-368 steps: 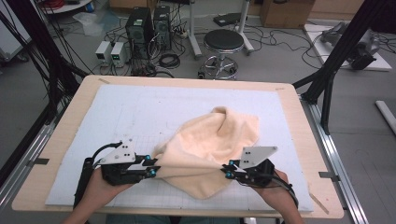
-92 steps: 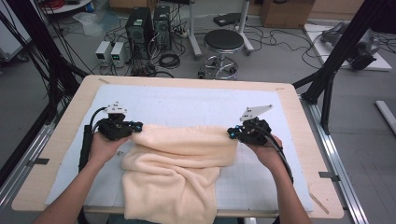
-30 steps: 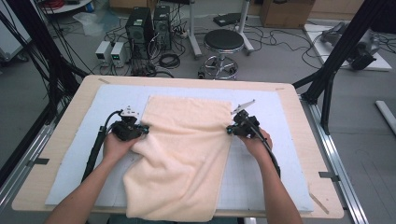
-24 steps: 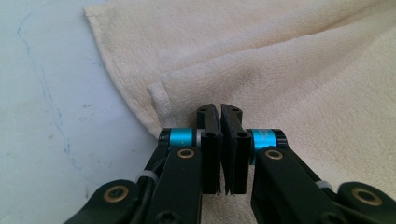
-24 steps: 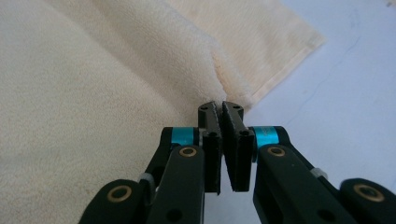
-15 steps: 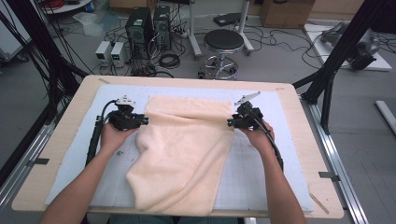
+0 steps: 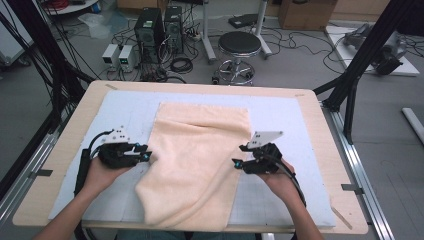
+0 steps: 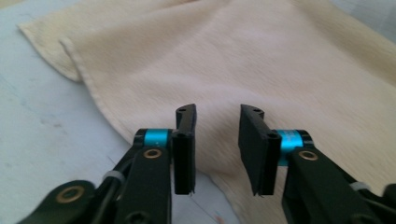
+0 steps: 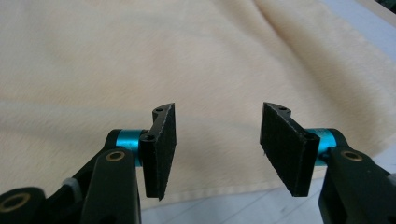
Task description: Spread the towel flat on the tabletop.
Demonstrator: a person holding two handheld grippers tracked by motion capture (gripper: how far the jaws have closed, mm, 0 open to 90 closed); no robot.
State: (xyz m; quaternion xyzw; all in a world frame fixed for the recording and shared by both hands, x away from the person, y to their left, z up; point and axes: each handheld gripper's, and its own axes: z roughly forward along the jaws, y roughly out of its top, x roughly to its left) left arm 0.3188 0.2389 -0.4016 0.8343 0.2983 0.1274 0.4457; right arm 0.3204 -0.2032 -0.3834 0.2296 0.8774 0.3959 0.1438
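Wooden table [image 7: 320, 120] carried a pale blue mat [image 7: 125, 107], with the cream towel [image 7: 200, 150] spread down its middle, far edge square, near end rumpled and reaching the table's near edge. Left gripper [image 7: 146, 155] sat at the towel's left edge, jaws parted, having just been opening, nothing between them; its own view showed the towel's hem [image 8: 100, 100] just beyond. Right gripper [image 7: 236, 164] sat at the right edge, jaws spread wider, likewise just opening and empty. Bare mat lay open to left and right of both. Beyond the far edge stood a stool [image 7: 239, 45], computer towers [image 7: 160, 27] and floor cables; black frame posts [image 7: 367, 50] flanked the table.
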